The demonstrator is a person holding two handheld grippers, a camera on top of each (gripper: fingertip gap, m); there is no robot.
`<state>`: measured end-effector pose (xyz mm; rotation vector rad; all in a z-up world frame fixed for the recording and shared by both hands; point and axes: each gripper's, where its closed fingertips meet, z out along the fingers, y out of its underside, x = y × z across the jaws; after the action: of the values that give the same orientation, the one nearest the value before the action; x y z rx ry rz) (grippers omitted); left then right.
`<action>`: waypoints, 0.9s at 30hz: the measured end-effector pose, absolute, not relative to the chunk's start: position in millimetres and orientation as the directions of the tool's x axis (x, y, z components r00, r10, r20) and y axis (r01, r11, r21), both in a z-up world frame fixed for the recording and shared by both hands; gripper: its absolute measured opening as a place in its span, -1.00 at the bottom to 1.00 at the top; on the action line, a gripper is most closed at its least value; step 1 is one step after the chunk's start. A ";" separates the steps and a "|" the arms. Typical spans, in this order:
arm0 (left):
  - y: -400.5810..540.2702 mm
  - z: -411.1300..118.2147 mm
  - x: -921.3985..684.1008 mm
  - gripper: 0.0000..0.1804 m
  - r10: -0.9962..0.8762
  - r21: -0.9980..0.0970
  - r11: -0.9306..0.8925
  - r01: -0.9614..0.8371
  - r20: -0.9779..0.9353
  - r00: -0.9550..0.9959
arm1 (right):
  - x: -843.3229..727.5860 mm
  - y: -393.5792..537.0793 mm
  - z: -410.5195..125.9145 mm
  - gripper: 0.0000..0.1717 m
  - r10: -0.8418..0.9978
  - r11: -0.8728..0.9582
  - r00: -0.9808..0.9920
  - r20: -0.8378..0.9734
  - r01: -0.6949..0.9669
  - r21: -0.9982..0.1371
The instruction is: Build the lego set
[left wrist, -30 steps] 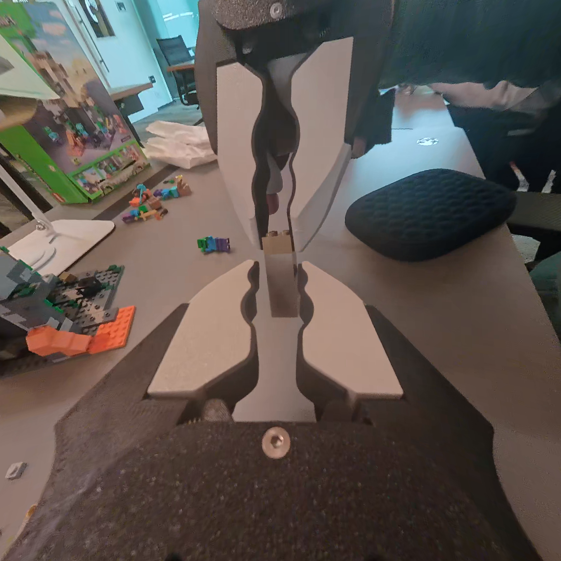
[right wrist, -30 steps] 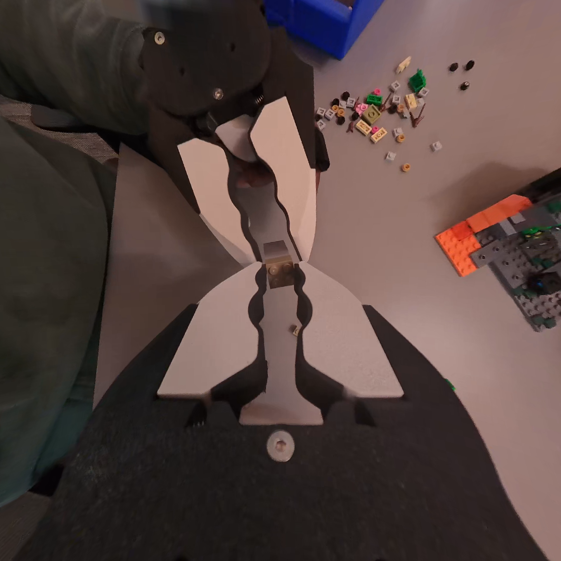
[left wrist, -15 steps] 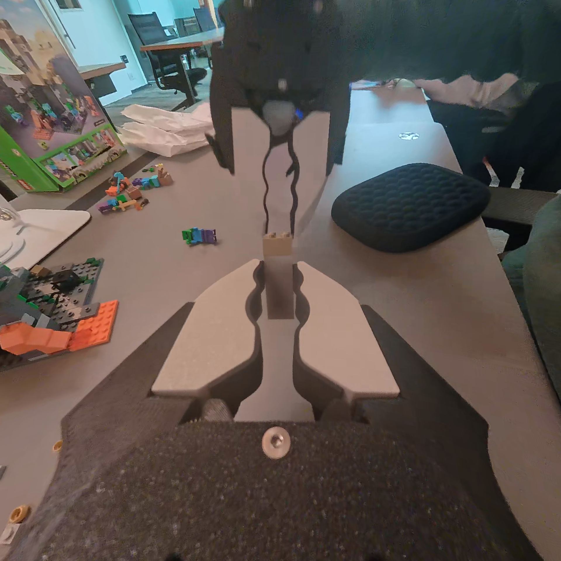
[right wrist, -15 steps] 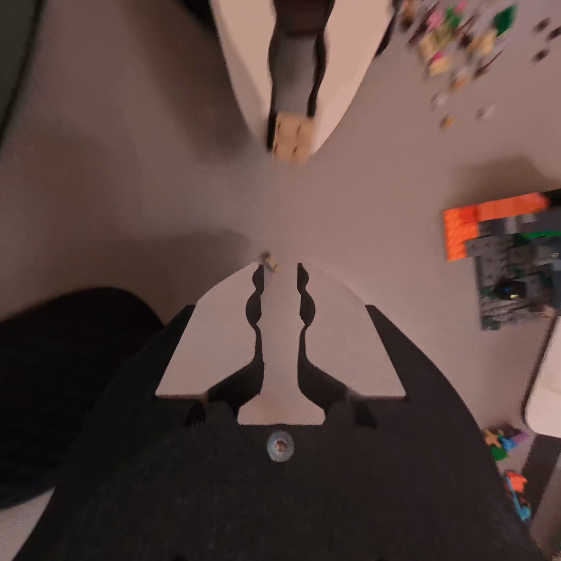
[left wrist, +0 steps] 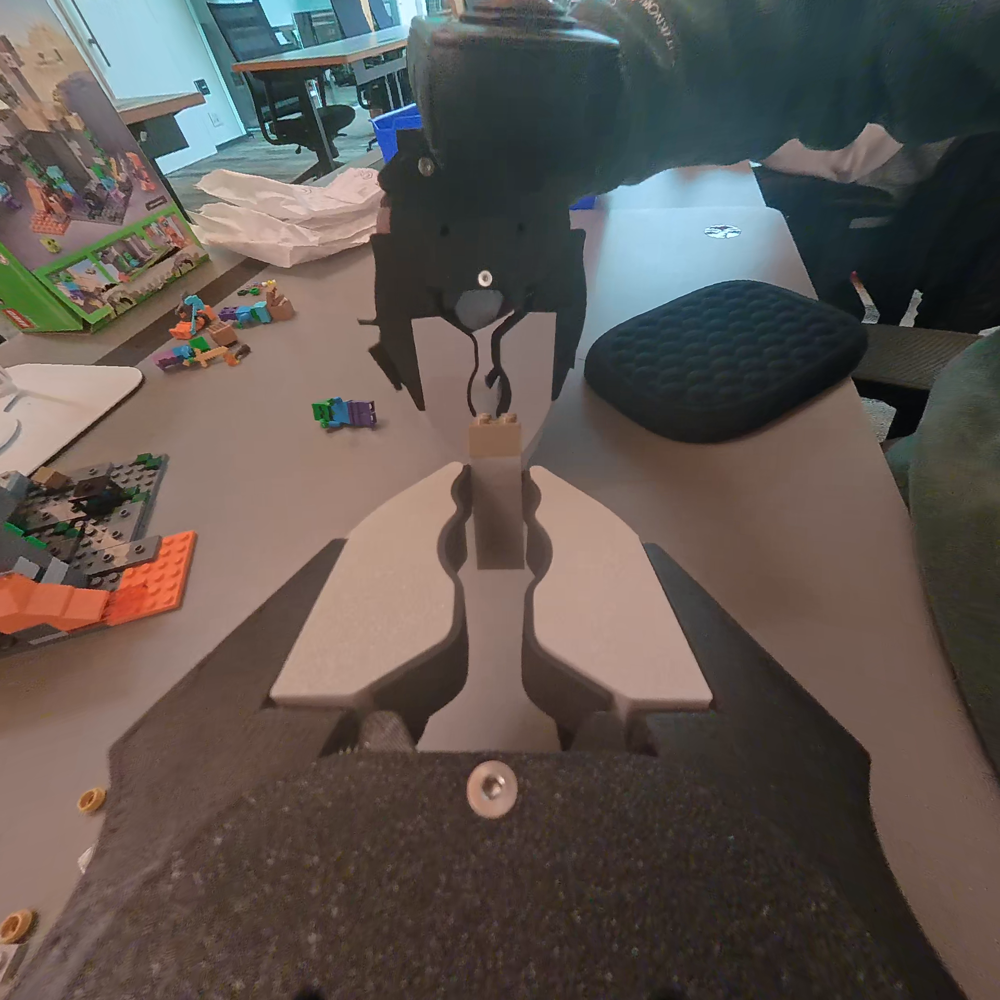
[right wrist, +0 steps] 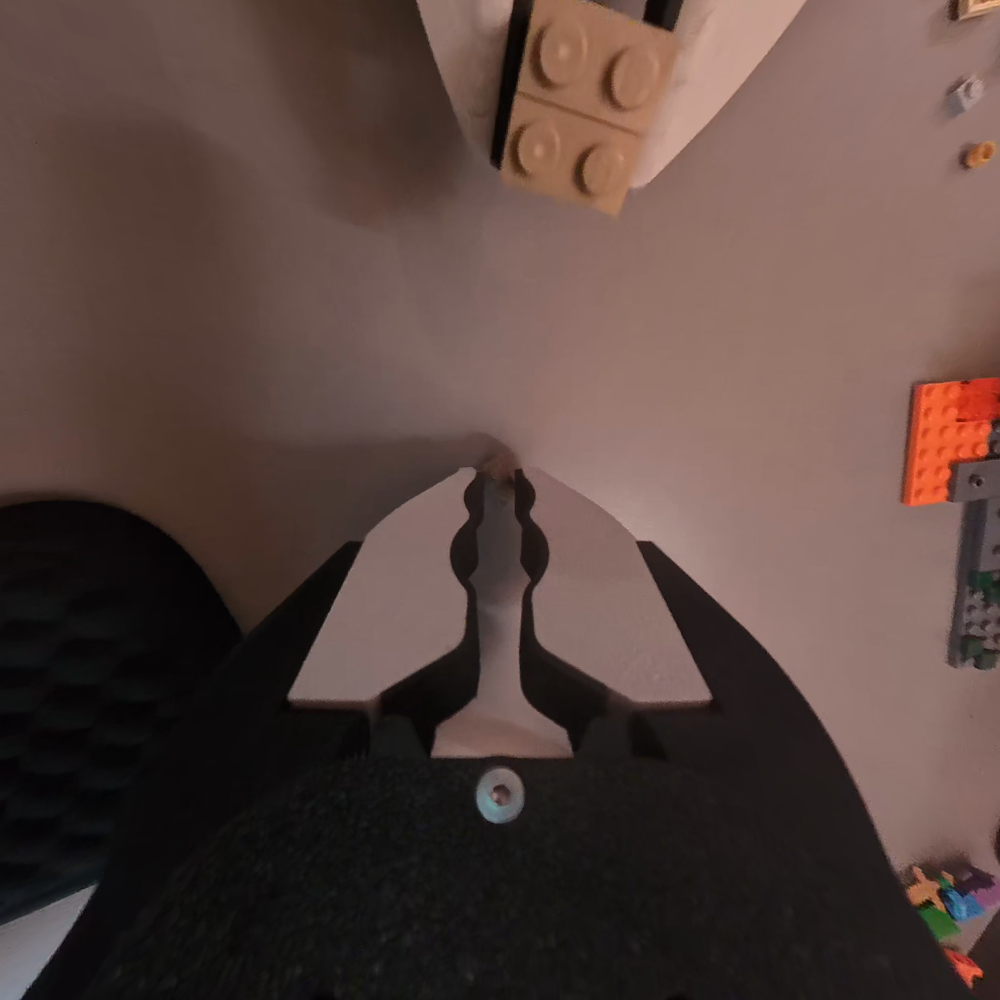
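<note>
Left tongs (left wrist: 495,471) are closed on a tan brick (left wrist: 494,439), studs up, pads pressed to its sides above the surface (left wrist: 676,541). Right tongs (right wrist: 497,476) are nearly closed on a small tan piece (right wrist: 499,472) at the tips; contact is too blurred to judge. A black cushion (left wrist: 725,357) lies just beside; an orange-grey build (left wrist: 81,552) sits well apart.

Daylit, sharp left view; dim, warm, motion-blurred right view; bowed wide-angle edges.
</note>
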<state>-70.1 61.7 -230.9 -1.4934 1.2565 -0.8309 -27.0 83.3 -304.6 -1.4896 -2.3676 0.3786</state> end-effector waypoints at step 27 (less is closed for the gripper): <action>73.1 -223.5 -77.1 -0.82 -0.938 -0.960 -0.003 -0.282 -0.095 0.333 | -79.0 68.2 -199.2 -0.91 0.991 0.126 -0.120 0.060 0.681 -0.722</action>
<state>-77.1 73.1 -223.5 -1.5193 1.1578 -0.7640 -79.0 68.2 -199.2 -1.6102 -1.8639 0.7392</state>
